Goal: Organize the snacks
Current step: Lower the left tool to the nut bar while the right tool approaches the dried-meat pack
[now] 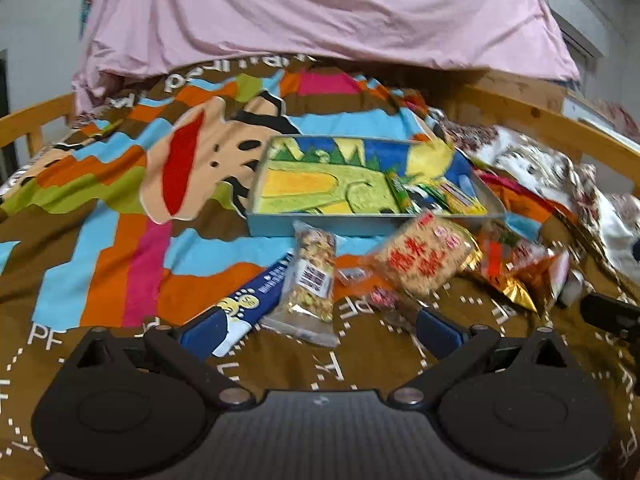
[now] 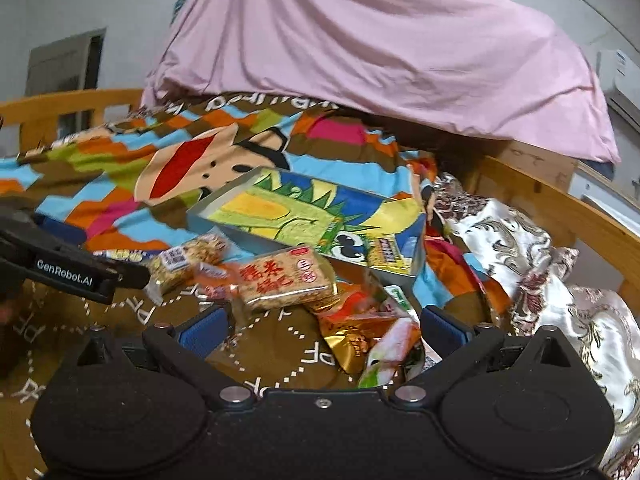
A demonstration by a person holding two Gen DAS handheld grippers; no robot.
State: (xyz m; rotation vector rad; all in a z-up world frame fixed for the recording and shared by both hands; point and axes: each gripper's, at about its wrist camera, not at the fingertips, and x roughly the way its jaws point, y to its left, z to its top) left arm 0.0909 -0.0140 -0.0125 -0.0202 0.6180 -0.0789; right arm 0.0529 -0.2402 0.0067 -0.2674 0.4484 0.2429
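A shallow blue tray [image 1: 276,226] with a dinosaur picture lies on the bed [image 2: 208,220]; a few green snack packs [image 1: 440,194] lie in its right end. Loose snacks lie in front of it: a clear nut bar [image 1: 310,280], a blue packet [image 1: 248,300], a rice-cracker pack with red writing [image 1: 424,258] [image 2: 286,280], and orange and gold packets [image 1: 516,272] [image 2: 360,332]. My left gripper [image 1: 320,330] is open and empty over the nut bar. My right gripper [image 2: 324,330] is open and empty over the orange packets.
A colourful cartoon blanket [image 1: 120,220] covers the bed. A pink sheet [image 1: 320,12] hangs at the back. A wooden bed rail [image 2: 560,208] runs along the right, with patterned satin bedding [image 2: 540,264] beside it. The left gripper's body [image 2: 72,268] shows at the right view's left.
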